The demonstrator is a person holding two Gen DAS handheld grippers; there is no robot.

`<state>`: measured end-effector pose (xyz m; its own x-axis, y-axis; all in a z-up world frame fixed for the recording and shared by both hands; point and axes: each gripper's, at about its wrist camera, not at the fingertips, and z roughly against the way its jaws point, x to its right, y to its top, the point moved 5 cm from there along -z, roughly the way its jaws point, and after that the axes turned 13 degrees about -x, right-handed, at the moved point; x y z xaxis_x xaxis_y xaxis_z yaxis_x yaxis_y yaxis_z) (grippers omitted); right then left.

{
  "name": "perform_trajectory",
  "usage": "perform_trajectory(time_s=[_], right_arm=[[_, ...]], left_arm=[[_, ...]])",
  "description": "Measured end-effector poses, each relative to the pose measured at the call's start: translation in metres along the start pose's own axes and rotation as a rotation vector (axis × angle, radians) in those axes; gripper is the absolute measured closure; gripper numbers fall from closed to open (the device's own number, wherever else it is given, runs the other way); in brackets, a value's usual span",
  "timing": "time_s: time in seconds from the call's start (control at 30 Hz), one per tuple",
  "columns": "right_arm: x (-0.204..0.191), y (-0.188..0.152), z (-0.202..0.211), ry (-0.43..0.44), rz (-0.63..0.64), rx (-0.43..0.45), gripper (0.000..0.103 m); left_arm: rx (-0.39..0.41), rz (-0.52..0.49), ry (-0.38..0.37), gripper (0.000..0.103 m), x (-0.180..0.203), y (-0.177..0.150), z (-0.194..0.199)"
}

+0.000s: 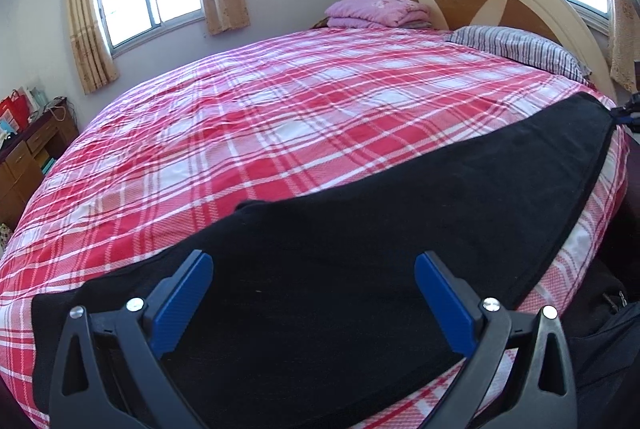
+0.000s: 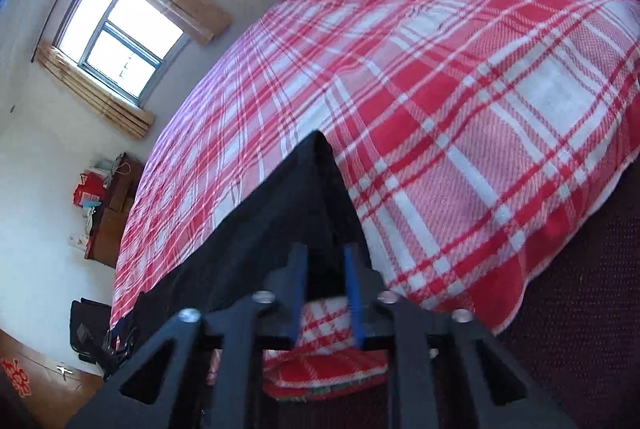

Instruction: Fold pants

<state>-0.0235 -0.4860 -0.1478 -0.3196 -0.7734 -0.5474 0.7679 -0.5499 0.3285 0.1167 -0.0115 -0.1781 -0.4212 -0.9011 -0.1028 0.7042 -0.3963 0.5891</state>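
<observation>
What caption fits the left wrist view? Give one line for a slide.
Open left gripper poised over black pants spread along the near edge of a red plaid bedspread.

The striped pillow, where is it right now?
The striped pillow lies at the head of the plaid bed, right side in the left wrist view, beside the folded pink blanket.

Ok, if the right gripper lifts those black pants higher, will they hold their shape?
Probably not. The black fabric pants peak where the right gripper pinches them and sag away, so they look floppy. They would likely drag across the red plaid bedspread.
</observation>
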Motion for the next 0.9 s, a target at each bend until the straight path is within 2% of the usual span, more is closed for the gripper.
perform_trajectory(time_s=[0.07, 0.3, 0.37, 0.4, 0.47, 0.53, 0.63, 0.77, 0.83, 0.9], right_arm=[[-0.003, 0.0, 0.001, -0.019, 0.024, 0.038, 0.096], [-0.029, 0.0, 0.023, -0.14, 0.141, 0.167, 0.097], [-0.03, -0.001, 0.028, -0.204, 0.166, 0.18, 0.097], [-0.026, 0.0, 0.027, -0.253, 0.166, 0.184, 0.101], [-0.008, 0.001, 0.024, -0.35, 0.139, 0.172, 0.101], [0.008, 0.002, 0.018, -0.334, 0.1, 0.132, 0.1], [0.009, 0.002, 0.034, -0.304, 0.082, 0.202, 0.1], [-0.034, -0.004, 0.045, -0.229, 0.197, 0.261, 0.1], [-0.064, -0.012, 0.035, -0.196, 0.29, 0.246, 0.1], [-0.095, -0.026, 0.013, -0.169, 0.398, 0.189, 0.1]], left_arm=[[-0.01, -0.011, -0.008, 0.0, 0.006, -0.001, -0.004], [-0.021, -0.013, -0.02, 0.0, 0.011, -0.004, -0.007], [-0.019, -0.011, -0.02, 0.0, 0.01, -0.004, -0.007], [-0.019, -0.011, -0.02, 0.0, 0.011, -0.004, -0.007], [-0.028, -0.013, -0.024, 0.0, 0.011, -0.004, -0.008], [-0.042, -0.018, -0.027, 0.0, 0.012, -0.006, -0.01], [-0.04, -0.02, -0.03, 0.0, 0.015, -0.007, -0.01], [-0.03, -0.034, -0.054, 0.0, 0.024, -0.006, -0.007], [-0.025, -0.039, -0.075, 0.0, 0.031, -0.005, -0.005], [-0.017, -0.062, -0.097, 0.0, 0.04, -0.005, -0.003]])
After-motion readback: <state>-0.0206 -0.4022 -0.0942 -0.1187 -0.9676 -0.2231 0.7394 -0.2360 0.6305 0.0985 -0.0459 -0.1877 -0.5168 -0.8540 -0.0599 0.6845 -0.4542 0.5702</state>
